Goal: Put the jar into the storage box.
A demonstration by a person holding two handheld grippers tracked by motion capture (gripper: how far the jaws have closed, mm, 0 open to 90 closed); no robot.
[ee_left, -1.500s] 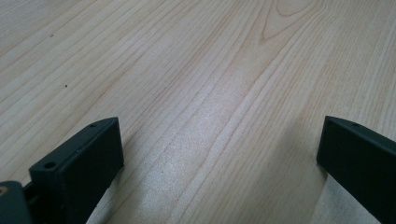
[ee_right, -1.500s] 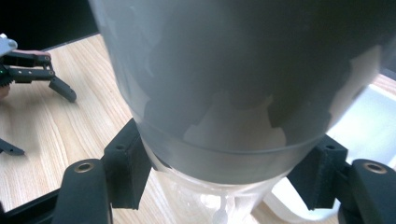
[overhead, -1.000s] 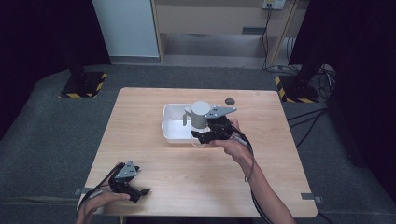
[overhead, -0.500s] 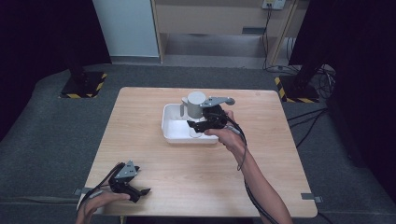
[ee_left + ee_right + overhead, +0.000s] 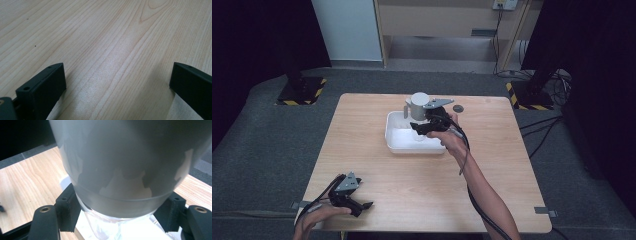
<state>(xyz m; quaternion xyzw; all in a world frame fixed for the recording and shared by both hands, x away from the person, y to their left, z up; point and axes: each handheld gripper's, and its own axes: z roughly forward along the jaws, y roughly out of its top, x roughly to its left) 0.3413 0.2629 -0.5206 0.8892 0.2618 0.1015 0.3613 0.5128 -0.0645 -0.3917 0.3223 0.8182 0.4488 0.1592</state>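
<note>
**Cup held over the tray**

Jaws of your right tool (image 5: pixel 421 128) are clamped on either side of a grey cup (image 5: pixel 418 106). In the right gripper view the two black jaws press against the lower band of the cup (image 5: pixel 117 167), one on each side, and a clear, glassy part shows just beneath that band between them. The cup stands roughly upright in the grip, its open top facing up in the high view.

Below and around the cup lies a white tray (image 5: pixel 398 142), set on the far middle of the table (image 5: pixel 422 185). The cup is at the tray's far edge, raised above its floor as far as the right gripper view lets you judge; whether its base touches anything there cannot be told. Your right hand (image 5: pixel 451 142) reaches in over the tray's near right corner, with the cable trailing back along your forearm. A small dark round object (image 5: pixel 457 108) lies on the table just beyond the tray, to the right of the cup.

Your left tool (image 5: pixel 358 204) rests low at the near left corner of the table, well apart from the tray. Its jaws stand wide apart over bare wood (image 5: pixel 112 50), with nothing between them. Your left hand (image 5: pixel 314 219) holds it at the table's edge.
</note>
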